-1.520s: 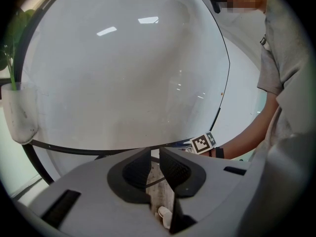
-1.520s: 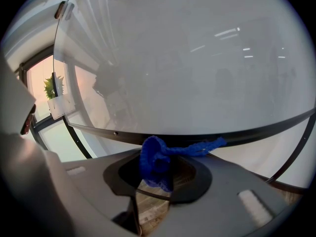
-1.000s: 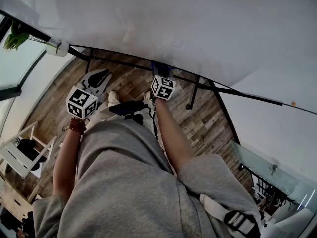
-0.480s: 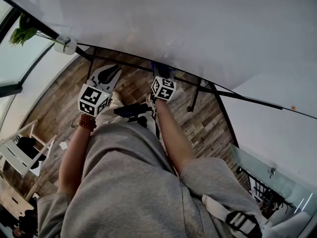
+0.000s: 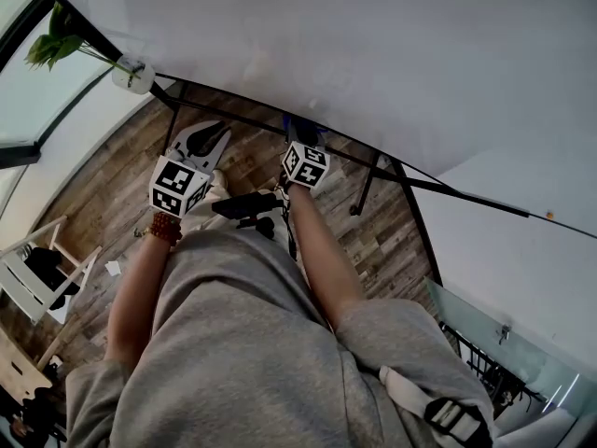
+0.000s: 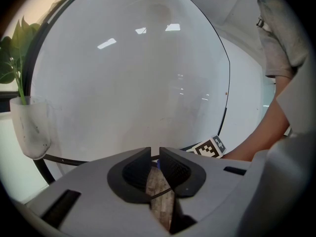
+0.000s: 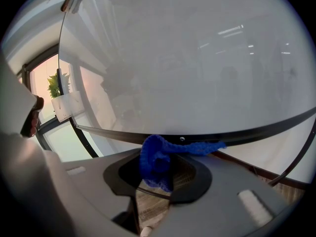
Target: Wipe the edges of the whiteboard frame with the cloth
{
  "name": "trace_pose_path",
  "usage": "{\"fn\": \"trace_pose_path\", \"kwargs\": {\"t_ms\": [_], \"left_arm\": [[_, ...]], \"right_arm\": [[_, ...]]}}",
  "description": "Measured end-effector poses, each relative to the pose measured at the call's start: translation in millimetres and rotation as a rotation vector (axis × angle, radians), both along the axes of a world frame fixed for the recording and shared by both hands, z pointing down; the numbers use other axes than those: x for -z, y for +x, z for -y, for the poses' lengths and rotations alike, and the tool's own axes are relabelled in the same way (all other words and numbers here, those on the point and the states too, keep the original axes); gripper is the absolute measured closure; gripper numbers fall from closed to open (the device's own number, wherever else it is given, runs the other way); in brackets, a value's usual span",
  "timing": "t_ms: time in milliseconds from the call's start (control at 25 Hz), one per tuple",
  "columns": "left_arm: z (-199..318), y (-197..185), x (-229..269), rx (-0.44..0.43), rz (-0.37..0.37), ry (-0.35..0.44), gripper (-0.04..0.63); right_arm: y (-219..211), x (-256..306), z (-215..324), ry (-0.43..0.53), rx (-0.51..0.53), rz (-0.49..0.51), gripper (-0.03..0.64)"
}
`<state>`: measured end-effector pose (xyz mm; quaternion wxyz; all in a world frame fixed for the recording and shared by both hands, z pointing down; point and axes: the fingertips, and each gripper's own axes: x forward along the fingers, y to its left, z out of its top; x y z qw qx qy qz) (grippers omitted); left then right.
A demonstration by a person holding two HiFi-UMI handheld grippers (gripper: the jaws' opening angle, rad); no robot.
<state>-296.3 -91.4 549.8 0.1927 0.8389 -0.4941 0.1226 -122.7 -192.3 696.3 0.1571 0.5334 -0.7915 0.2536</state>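
The whiteboard (image 5: 373, 54) fills the upper half of the head view, its pale face bounded below by a thin black frame (image 5: 252, 119) that runs from upper left down toward the right edge. Beneath it lies a wood-plank floor (image 5: 392, 231), and the person's grey top (image 5: 242, 343) takes up the lower middle of the frame. The right tool (image 5: 303, 136), at centre, reaches up to the lower frame edge and is pinching a blue cloth (image 5: 297, 129). In the right gripper view the knitted cloth (image 7: 157, 164) is bunched between the jaws, with a tail stretching right along the dark frame strip (image 7: 247, 132) and touching it. The left tool (image 5: 207, 138) hangs just left of it, below the frame and apart from the board. Its own view shows the tool (image 6: 154, 167) pressed almost together, only a thin slit left, with nothing in it. At upper left a white holder (image 5: 133, 73) with a green plant (image 5: 56, 49) sits at the board's corner. A bead bracelet (image 5: 165, 229) circles the left wrist.
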Motion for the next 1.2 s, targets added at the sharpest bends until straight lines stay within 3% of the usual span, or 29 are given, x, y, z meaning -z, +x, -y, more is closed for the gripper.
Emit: {"fn": "trace_pose_path", "kwargs": {"t_ms": [280,640,1200], "left_arm": [[0.0,-6.8,1.3,0.013,0.007,0.009,0.537],[5.1,-11.4,21.4,-0.001,0.081,0.078,0.537],[3.9,-53.0,38.0,0.132,0.073,0.117,0.537]], "right_arm": [[-12.8,1.4,-0.2,-0.017,0.005,0.020,0.488],[-22.4,0.4,0.1,-0.023,0.023,0.032,0.488],[-27.2,-2.7,-0.8,-0.033,0.041,0.030,0.488]]}}
